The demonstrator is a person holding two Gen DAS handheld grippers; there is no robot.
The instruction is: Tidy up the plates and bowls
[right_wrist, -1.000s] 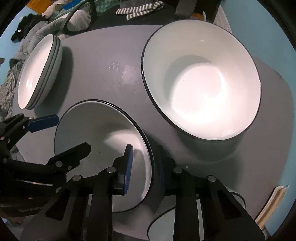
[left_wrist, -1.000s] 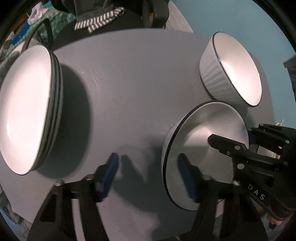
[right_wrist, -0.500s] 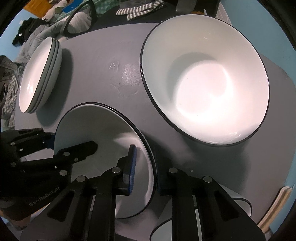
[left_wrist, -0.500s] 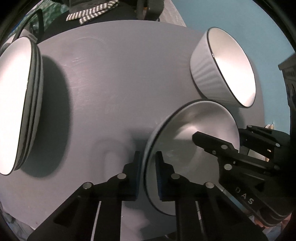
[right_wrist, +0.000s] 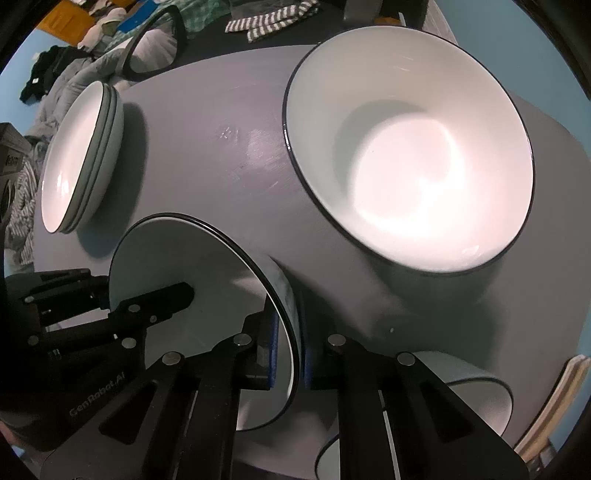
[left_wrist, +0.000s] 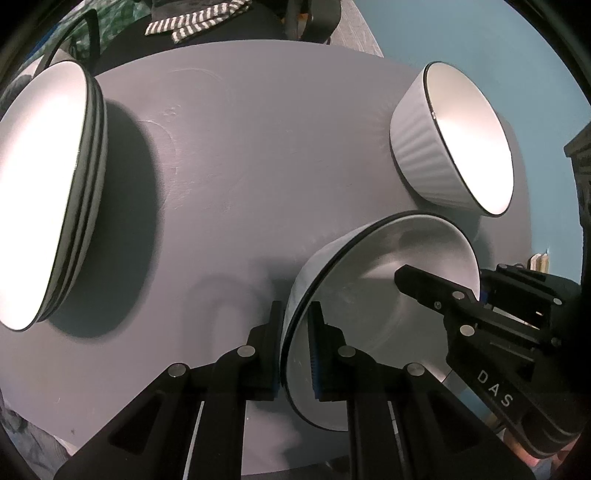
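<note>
A shallow white plate (left_wrist: 388, 295) with a black rim lies at the near side of the round grey table (left_wrist: 258, 147). My left gripper (left_wrist: 295, 310) is shut on its left rim, one blue pad inside and one outside. My right gripper (right_wrist: 290, 325) has its jaws closing on the opposite rim of the same plate (right_wrist: 184, 266), with the pads pressing it. Each gripper shows in the other's view: the right gripper (left_wrist: 476, 284) at the plate's far side, the left gripper (right_wrist: 114, 291) likewise. Whether the plate is off the table I cannot tell.
A stack of matching plates (left_wrist: 44, 184) (right_wrist: 74, 158) sits at the table's left. A ribbed white bowl (left_wrist: 469, 140) (right_wrist: 406, 147) stands at the right, close behind the held plate. Another bowl (right_wrist: 476, 391) is near the front right edge. A striped cloth (left_wrist: 195, 22) lies beyond the table.
My left gripper's jaws went from wide open around the plate's left rim to shut on it. My right gripper's jaws narrowed onto the right rim. Both hands stayed about where they were.
</note>
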